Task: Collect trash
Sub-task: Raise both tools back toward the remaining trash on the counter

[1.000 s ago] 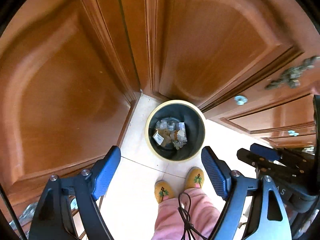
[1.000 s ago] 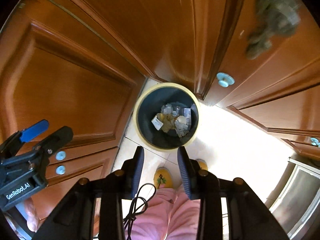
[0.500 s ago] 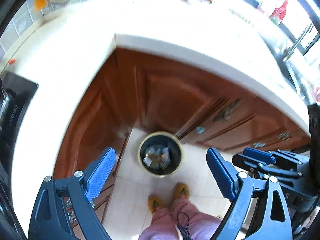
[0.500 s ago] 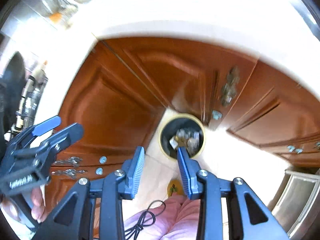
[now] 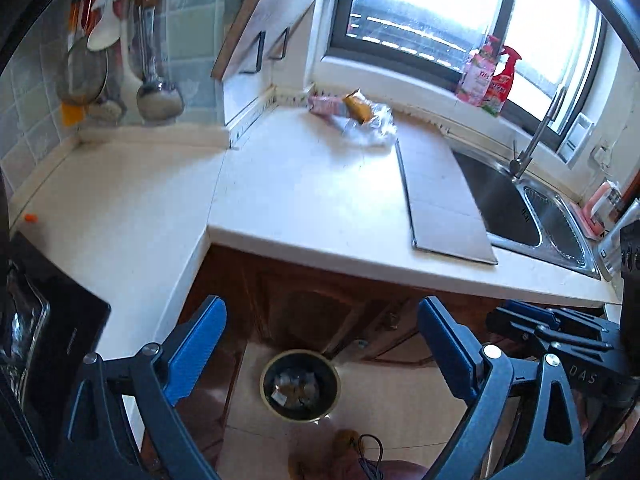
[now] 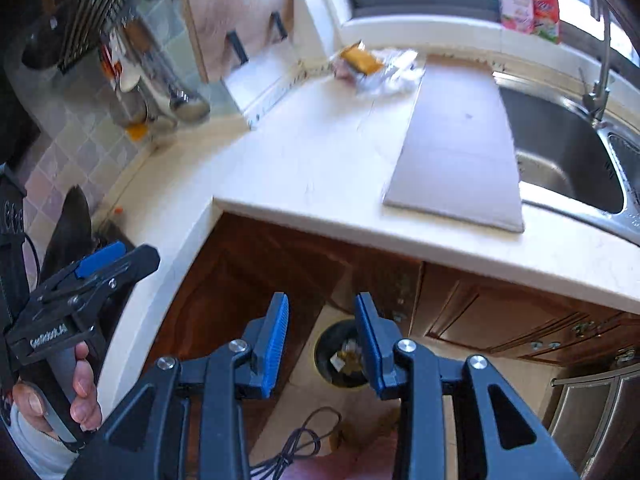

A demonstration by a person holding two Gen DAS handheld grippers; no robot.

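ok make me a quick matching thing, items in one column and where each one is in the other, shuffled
Items:
1. trash bin
2. crumpled wrappers
3. cardboard sheet
4. pink bottle

Places:
a. window sill
b. floor, below the counter's edge
c. flat on the counter beside the sink
d. far back of the counter, near the wall

Pairs: 1-b, 2-d, 3-c, 4-a
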